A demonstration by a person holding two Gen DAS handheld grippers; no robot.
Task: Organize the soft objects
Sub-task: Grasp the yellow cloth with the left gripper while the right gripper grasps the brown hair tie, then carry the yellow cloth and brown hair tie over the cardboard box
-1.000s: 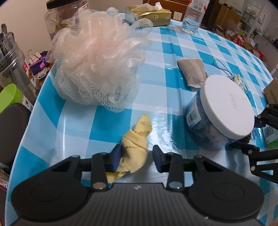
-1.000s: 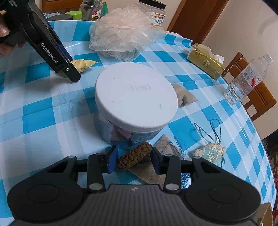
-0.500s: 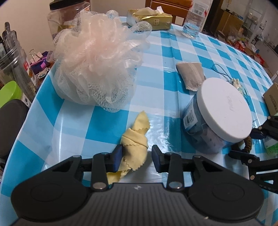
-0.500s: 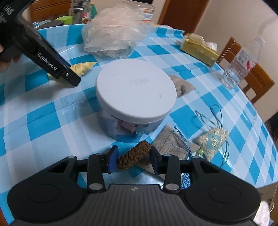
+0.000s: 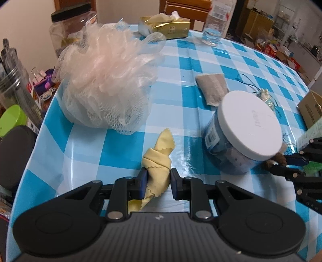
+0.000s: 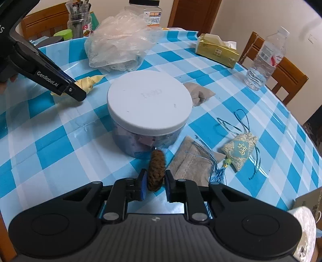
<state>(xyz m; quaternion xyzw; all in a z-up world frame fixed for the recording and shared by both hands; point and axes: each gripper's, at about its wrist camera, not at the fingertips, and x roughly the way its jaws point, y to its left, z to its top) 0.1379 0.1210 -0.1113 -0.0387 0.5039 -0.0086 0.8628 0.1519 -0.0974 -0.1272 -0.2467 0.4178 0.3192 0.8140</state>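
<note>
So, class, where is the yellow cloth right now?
The yellow cloth lies on the checked tablecloth, pinched in the left gripper, just in front of the mesh sponge.

A lived-in home dining room: a round table (image 6: 50, 129) under a blue-and-white checked oilcloth is ringed by wooden chairs (image 6: 285, 68), with a wooden door (image 6: 193, 14) behind it. On the table sit a gold tissue pack (image 6: 217, 50), a water bottle (image 6: 265, 60) and a jar of pens (image 6: 79, 22). Beyond the table's far edge, cardboard boxes and shelves (image 5: 271, 30) crowd an adjoining room.
</note>
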